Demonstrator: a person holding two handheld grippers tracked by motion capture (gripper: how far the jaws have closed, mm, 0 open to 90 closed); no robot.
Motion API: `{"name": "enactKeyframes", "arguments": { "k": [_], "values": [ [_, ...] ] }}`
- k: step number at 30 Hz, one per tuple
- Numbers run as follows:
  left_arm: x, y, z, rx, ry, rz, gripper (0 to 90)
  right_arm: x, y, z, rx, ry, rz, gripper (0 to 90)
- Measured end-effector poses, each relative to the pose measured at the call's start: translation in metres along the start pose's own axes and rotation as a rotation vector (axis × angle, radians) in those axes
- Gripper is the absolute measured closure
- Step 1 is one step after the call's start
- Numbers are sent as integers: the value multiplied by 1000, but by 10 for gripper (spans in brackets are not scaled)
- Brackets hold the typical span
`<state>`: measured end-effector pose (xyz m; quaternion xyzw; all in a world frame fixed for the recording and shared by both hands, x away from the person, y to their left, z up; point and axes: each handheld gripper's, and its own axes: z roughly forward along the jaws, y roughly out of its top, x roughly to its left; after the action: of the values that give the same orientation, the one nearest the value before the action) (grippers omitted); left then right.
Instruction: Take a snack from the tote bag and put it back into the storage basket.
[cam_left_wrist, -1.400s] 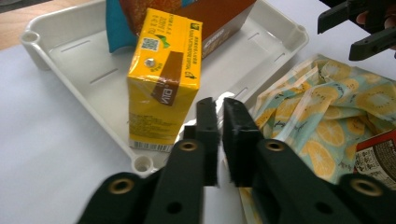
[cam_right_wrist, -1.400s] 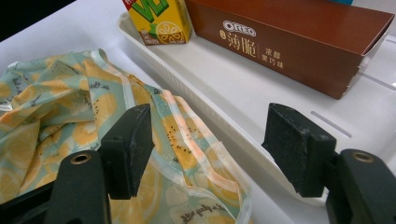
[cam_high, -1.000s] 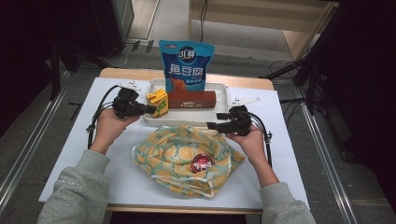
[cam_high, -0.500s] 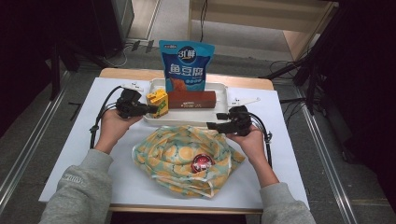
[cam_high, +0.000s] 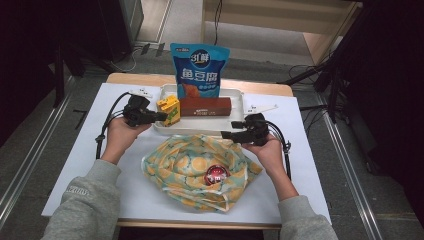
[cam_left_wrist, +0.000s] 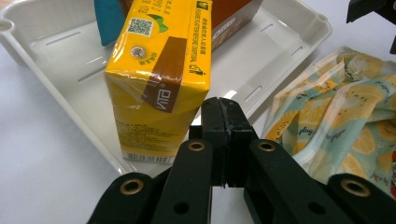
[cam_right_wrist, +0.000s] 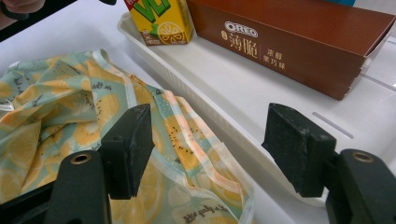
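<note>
A yellow drink carton stands upright in the left end of a white tray, next to a brown Oreo box. My left gripper is shut with nothing in it. In the left gripper view its tips sit right beside the carton; whether they touch it I cannot tell. My right gripper is open, its jaws hovering over the rim of the tray and the edge of a lemon-print cloth bag. Nothing is pinched between them.
A blue snack pouch stands at the tray's back edge. The cloth bag lies crumpled in front of the tray with a red round item inside it. A white mat covers the table, and cables trail from both grippers.
My left gripper has crept slightly to the right, closer to the yellow carton. The right gripper and the objects have stayed put.
</note>
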<state>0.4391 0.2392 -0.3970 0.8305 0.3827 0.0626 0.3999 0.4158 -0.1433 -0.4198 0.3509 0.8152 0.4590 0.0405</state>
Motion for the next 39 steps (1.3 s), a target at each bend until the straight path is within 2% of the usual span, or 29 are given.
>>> {"name": "enactKeyframes", "arguments": {
  "k": [21, 28, 39],
  "values": [
    [10, -5, -2, 5, 16, -26, 900, 0, 0, 0, -1, -1, 1, 339],
    [12, -6, -3, 9, 24, -22, 900, 0, 0, 0, -1, -1, -2, 339],
    [20, -9, -5, 9, 36, -47, 900, 1, 0, -1, -6, 1, -6, 340]
  ]
}}
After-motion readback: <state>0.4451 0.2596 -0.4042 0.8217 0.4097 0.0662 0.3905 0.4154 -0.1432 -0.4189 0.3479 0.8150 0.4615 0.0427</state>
